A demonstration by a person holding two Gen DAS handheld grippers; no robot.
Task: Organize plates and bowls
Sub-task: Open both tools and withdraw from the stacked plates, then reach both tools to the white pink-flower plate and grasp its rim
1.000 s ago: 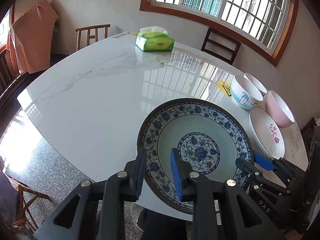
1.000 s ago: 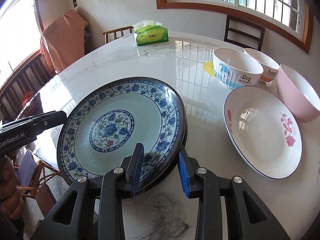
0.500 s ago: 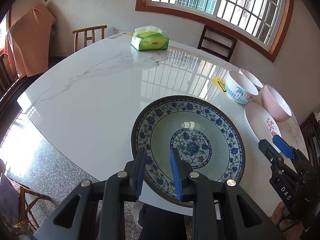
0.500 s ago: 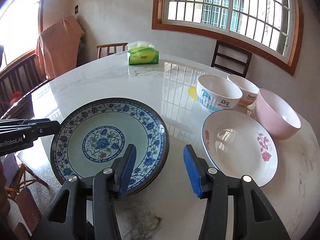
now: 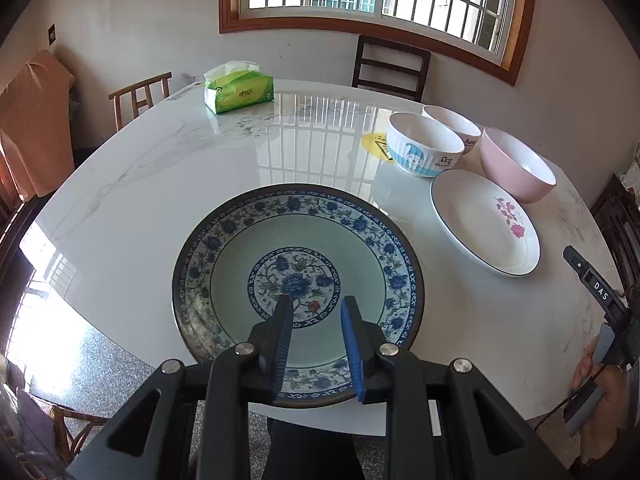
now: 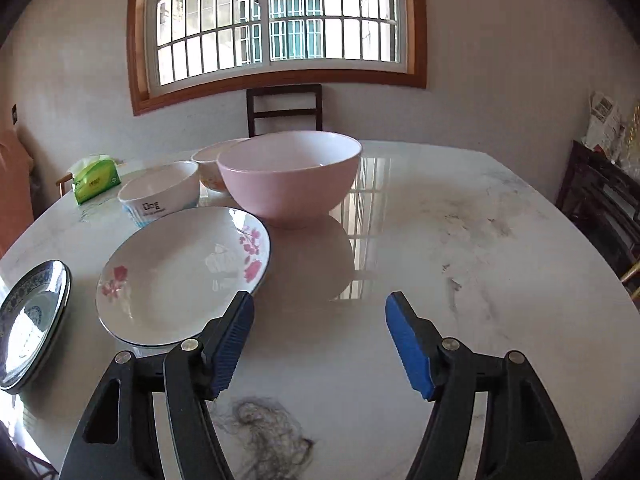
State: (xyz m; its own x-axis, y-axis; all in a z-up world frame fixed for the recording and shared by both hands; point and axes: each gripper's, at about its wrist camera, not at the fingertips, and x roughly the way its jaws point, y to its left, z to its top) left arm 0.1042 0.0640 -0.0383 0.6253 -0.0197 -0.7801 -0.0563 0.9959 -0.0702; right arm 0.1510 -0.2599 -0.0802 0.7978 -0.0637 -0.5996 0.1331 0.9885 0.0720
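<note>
A white marble table [image 5: 160, 184] is standing under a barred window [image 6: 276, 32] in a plain room, with dark wooden chairs pushed in at its far side. A green tissue pack [image 5: 239, 88] is sitting near the far edge.

The blue-patterned plate [image 5: 298, 276] is lying at the near edge of the table, its near rim reaching out past the table edge. The left gripper [image 5: 316, 320] is clamping that near rim, one blue pad over the plate's face and the other running down past the rim, so the plate is held between them.

To the right of this plate, well apart from it, a white plate with pink flowers [image 5: 486, 222] is resting flat on the table. Just behind it three bowls are grouped together: a white bowl with a blue cartoon [image 5: 424, 150], a smaller white bowl [image 5: 454, 124] behind that, and a pink bowl [image 5: 518, 164] on the right, just beside the flowered plate's far rim.

The right gripper [image 6: 320, 320] is hovering over bare table to the right of the flowered plate, its jaws opening wide with nothing between them. Its left pad is showing just in front of that plate's near rim. A dark scribble-like mark [image 6: 268, 436] is showing on the marble below it. In the left wrist view this gripper's black body is visible at the far right, held in a person's hand [image 5: 596, 384].
</note>
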